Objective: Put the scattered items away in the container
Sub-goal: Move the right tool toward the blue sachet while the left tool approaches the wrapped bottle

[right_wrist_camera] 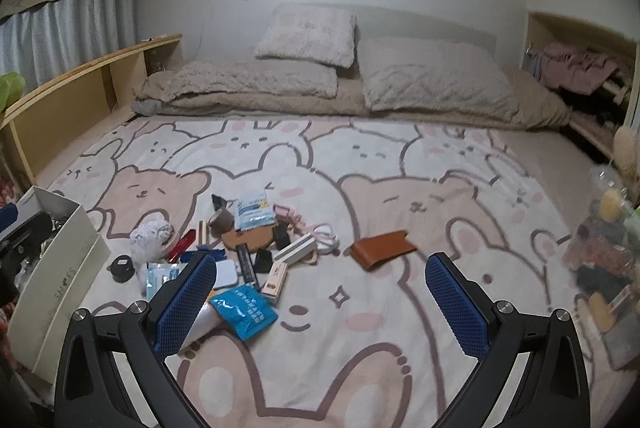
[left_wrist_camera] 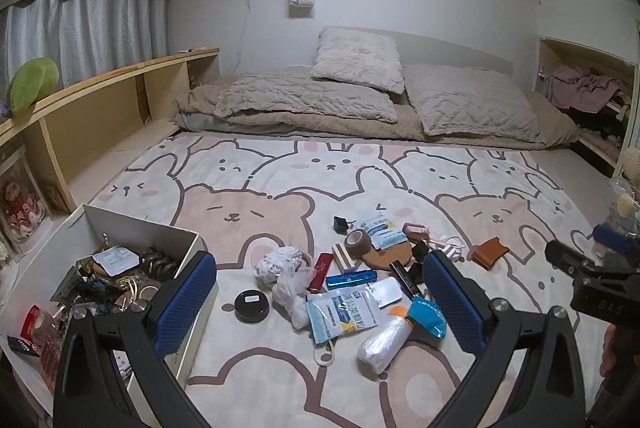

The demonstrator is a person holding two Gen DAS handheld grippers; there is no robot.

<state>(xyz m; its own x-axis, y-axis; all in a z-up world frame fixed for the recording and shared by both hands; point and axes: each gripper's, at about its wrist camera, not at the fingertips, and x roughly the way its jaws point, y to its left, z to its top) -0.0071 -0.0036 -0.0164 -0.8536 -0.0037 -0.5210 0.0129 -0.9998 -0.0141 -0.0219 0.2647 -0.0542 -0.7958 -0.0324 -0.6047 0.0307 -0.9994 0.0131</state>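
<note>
A white cardboard box [left_wrist_camera: 182,244] stands at the left on the bear-print blanket and holds several small items. Scattered items lie in a pile to its right: a black round tin [left_wrist_camera: 251,305], crumpled white tissue [left_wrist_camera: 278,262], a face-mask packet [left_wrist_camera: 342,316], a blue packet [right_wrist_camera: 243,312], a brown tape roll [left_wrist_camera: 357,241] and a brown leather wallet [right_wrist_camera: 383,249]. My left gripper [left_wrist_camera: 320,302] is open above the pile, nothing between its blue pads. My right gripper [right_wrist_camera: 320,302] is open too, low over the blanket just right of the pile. The box [right_wrist_camera: 60,268] shows at the left in the right wrist view.
Pillows and a folded beige duvet [left_wrist_camera: 360,108] lie at the far end of the bed. A wooden shelf [left_wrist_camera: 100,108] runs along the left side. A clear bag of oddments [right_wrist_camera: 608,240] sits at the right edge. The blanket [right_wrist_camera: 400,348] lies flat in front.
</note>
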